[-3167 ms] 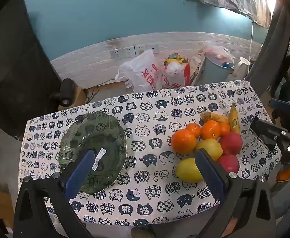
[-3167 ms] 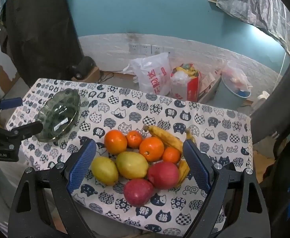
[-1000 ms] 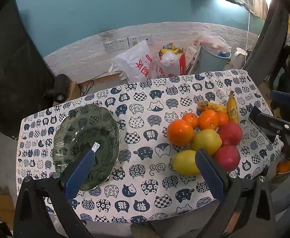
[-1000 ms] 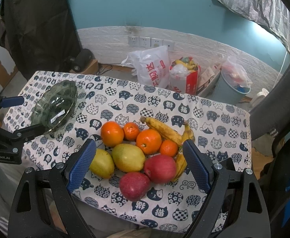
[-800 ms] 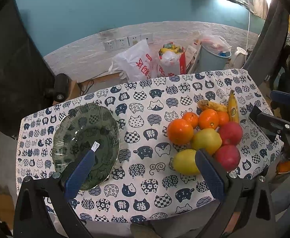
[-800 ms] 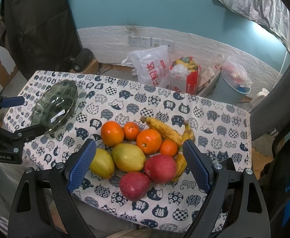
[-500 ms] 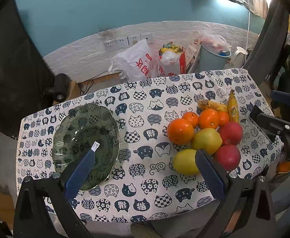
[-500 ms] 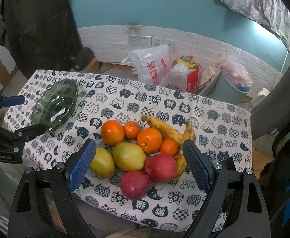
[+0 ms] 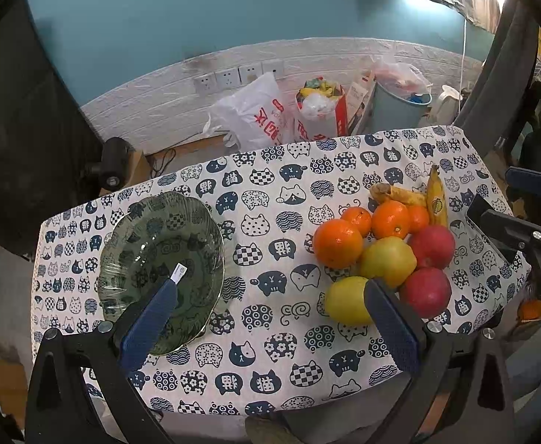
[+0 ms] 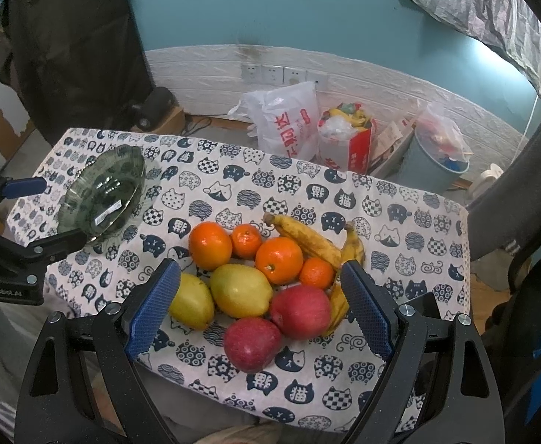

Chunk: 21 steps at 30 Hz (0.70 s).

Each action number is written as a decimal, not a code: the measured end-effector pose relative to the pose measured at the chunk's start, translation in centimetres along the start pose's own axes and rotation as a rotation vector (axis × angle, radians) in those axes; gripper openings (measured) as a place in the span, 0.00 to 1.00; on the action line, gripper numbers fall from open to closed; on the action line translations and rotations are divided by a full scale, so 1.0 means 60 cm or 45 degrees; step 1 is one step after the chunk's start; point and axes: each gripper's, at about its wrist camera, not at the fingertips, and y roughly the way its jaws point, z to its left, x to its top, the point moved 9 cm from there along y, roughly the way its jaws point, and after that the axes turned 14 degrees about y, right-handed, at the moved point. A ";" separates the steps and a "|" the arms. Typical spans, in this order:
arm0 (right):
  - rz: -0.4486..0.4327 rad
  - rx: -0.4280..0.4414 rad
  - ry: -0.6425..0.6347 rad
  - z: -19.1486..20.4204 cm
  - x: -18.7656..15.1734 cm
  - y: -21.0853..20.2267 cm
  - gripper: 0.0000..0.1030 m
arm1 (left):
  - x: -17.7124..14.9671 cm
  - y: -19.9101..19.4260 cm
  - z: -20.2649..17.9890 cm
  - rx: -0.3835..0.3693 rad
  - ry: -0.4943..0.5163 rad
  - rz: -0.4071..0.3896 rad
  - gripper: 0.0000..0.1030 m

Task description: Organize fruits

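A green glass bowl (image 9: 161,259) sits empty at the table's left, also in the right wrist view (image 10: 102,196). A fruit pile lies at the right: oranges (image 9: 337,242) (image 10: 279,260), yellow lemons (image 9: 347,299) (image 10: 240,289), red apples (image 9: 425,291) (image 10: 252,343) and bananas (image 9: 436,196) (image 10: 307,238). My left gripper (image 9: 266,320) is open and empty above the front edge, between bowl and fruit. My right gripper (image 10: 261,309) is open and empty, hovering above the lemons and apples.
The table wears a cat-print cloth (image 9: 270,192). Behind it on the floor stand a white plastic bag (image 9: 259,114), a red-and-white bag (image 9: 320,107) and a blue bin (image 9: 399,107). A black speaker (image 9: 111,166) sits at the back left.
Both grippers have stayed open and shifted only slightly; the fruit and the bowl have not moved.
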 end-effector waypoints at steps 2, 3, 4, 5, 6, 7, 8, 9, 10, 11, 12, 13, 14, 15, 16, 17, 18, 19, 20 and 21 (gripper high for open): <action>0.001 0.000 -0.001 0.000 0.000 0.000 0.85 | 0.001 0.000 -0.001 -0.001 -0.001 0.001 0.99; 0.001 -0.001 -0.001 0.000 0.000 0.000 0.85 | 0.001 0.000 -0.001 0.000 -0.001 0.002 0.99; 0.002 -0.001 -0.001 0.000 0.000 0.000 0.85 | -0.001 0.001 0.001 0.002 0.000 0.003 0.99; 0.001 -0.001 0.000 0.000 0.000 0.000 0.85 | 0.000 0.001 -0.001 0.001 0.000 0.003 0.99; 0.001 -0.002 0.001 0.000 -0.001 0.000 0.85 | -0.001 0.002 0.000 0.002 0.001 0.003 0.99; 0.002 -0.003 0.000 -0.001 -0.001 0.000 0.85 | -0.003 0.003 0.002 0.003 0.002 0.007 0.99; 0.004 -0.005 0.000 -0.001 0.000 0.000 0.85 | -0.001 0.005 0.000 0.004 0.004 0.010 0.99; 0.005 -0.006 0.001 -0.003 -0.001 0.000 0.85 | -0.002 0.005 0.000 0.003 0.006 0.011 0.99; 0.006 -0.007 0.001 -0.004 -0.001 0.000 0.85 | -0.002 0.006 0.000 0.005 0.007 0.012 0.99; 0.007 -0.007 0.001 -0.005 -0.001 -0.001 0.85 | -0.002 0.006 -0.001 0.007 0.010 0.012 0.99; 0.008 -0.007 0.000 -0.005 -0.001 0.000 0.85 | -0.002 0.007 -0.002 0.008 0.013 0.012 0.99; 0.009 -0.008 0.000 -0.006 -0.001 0.000 0.85 | -0.002 0.007 -0.003 0.010 0.012 0.012 0.99; 0.009 -0.009 -0.002 -0.005 -0.001 0.001 0.85 | -0.002 0.007 -0.003 0.011 0.012 0.012 0.99; 0.012 -0.011 -0.003 -0.006 -0.001 0.002 0.85 | -0.001 0.008 -0.004 0.013 0.013 0.012 0.99; 0.015 -0.013 -0.003 -0.006 -0.002 0.003 0.85 | -0.001 0.009 -0.004 0.016 0.013 0.011 0.99; 0.019 -0.014 -0.003 -0.007 -0.003 0.004 0.85 | -0.002 0.011 -0.002 0.019 0.011 0.011 0.99; 0.023 -0.012 -0.002 -0.007 -0.004 0.005 0.85 | -0.002 0.014 -0.002 0.022 0.010 0.011 0.99; 0.027 -0.011 -0.001 -0.006 -0.005 0.006 0.85 | -0.001 0.016 -0.003 0.023 0.008 0.010 0.99; 0.030 -0.009 0.000 -0.005 -0.006 0.006 0.85 | -0.002 0.018 -0.004 0.026 0.006 0.010 0.99; 0.034 -0.007 0.001 -0.004 -0.007 0.008 0.85 | -0.002 0.021 -0.005 0.030 0.004 0.011 0.99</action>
